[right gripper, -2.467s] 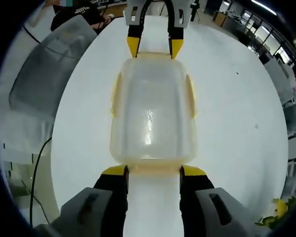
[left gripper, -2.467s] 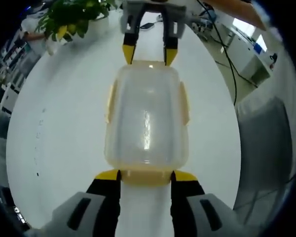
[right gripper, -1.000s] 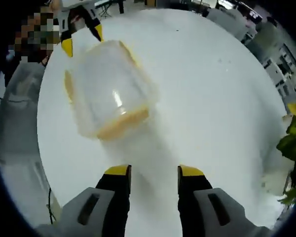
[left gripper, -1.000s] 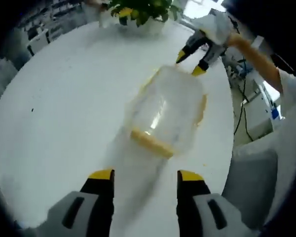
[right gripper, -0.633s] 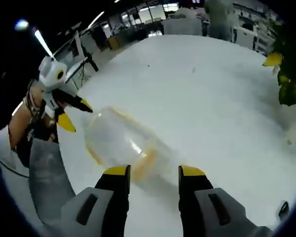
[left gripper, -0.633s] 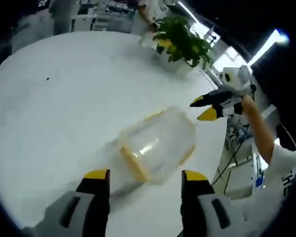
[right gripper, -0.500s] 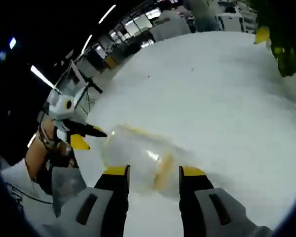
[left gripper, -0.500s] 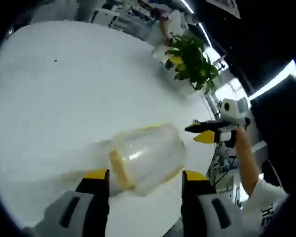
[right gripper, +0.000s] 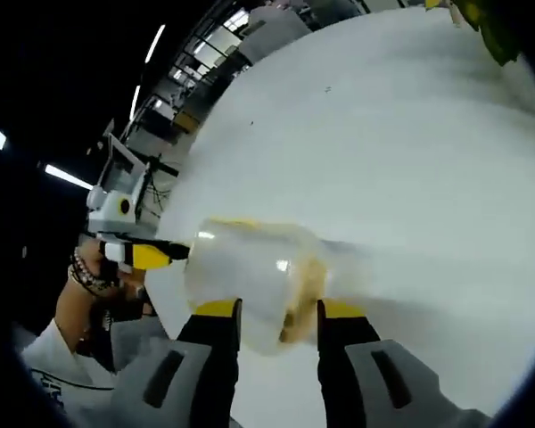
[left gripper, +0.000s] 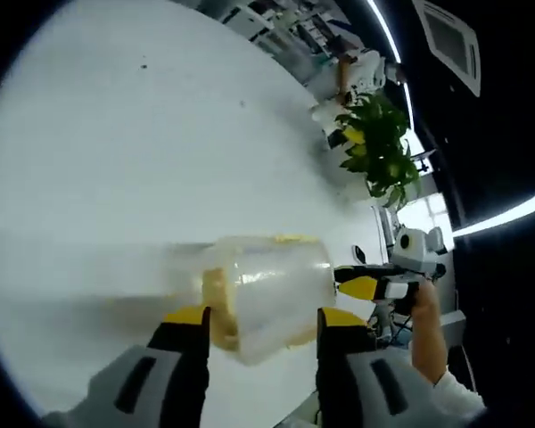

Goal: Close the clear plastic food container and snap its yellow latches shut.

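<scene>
**Desk:** What do you have, biggest thing first?

**Me:** The white table (left gripper: 116, 160) carries the clear food container (left gripper: 263, 294), lid on. In my left gripper view it lies just ahead of my left gripper (left gripper: 261, 319), whose jaws are spread with nothing between them. A potted plant (left gripper: 379, 147) stands well beyond.

**Desk:** And the right?

**Me:** In the right gripper view my right gripper (right gripper: 272, 314) is spread too, holding nothing, the container (right gripper: 250, 272) just in front of its tips.

**Desk:** How far along?

**Me:** I judge the lid seated. I see a yellow latch (left gripper: 217, 308) on the near end, but blur hides whether it is snapped. Checking the latches is what remains.

**Desk:** Orientation?

**Me:** Its long axis runs across both views, between my two grippers, one short end toward each.
</scene>
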Demonstrator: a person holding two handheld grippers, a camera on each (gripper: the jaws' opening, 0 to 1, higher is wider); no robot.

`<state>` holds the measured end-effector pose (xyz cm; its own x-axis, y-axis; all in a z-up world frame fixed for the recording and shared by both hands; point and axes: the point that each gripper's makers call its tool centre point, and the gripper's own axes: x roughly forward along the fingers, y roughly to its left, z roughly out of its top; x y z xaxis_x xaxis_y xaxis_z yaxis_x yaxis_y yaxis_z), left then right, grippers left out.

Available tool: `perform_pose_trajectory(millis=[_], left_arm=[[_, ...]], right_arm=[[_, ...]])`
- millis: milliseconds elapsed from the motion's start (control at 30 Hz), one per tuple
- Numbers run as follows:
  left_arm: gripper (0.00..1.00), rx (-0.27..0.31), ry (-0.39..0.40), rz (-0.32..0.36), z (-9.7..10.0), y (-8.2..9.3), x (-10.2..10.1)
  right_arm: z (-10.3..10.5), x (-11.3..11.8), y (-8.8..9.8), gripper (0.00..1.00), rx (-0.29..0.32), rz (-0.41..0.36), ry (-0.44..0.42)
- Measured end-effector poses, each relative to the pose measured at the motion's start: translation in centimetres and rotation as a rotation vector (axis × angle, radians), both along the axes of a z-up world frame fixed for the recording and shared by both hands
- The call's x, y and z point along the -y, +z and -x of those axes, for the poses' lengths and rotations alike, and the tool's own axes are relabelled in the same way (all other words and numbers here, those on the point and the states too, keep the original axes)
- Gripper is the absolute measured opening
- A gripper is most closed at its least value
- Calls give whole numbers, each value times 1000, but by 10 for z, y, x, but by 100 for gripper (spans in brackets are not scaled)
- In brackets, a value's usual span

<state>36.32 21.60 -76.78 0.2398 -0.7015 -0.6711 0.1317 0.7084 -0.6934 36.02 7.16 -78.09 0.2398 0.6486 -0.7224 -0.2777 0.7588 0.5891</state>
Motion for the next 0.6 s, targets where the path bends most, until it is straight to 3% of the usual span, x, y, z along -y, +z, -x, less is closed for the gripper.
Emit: perform_pose_trajectory(millis=[67,167,267,367,500,600], left_arm=[[39,-11,5,-2,0,0,0],[34,-38,-4,-20,3,-3,-2],[21,-37,-4,-94,3,-12,-10],[20,-45,-10,-98,2,-11,-9],[15,-12,-69,-192,2,-17,-17],[15,-31,-53,-172,1,-16,-14]], right_arm=[[-2,2,-4,26,20,44,7],[-3,2,-2,26,22,47,16],[-2,0,-2,26,20,54,16],[-2,0,-3,26,17,60,17],[0,-3,-3,25,7,58,25],[0,-3,-3,25,3,60,22]])
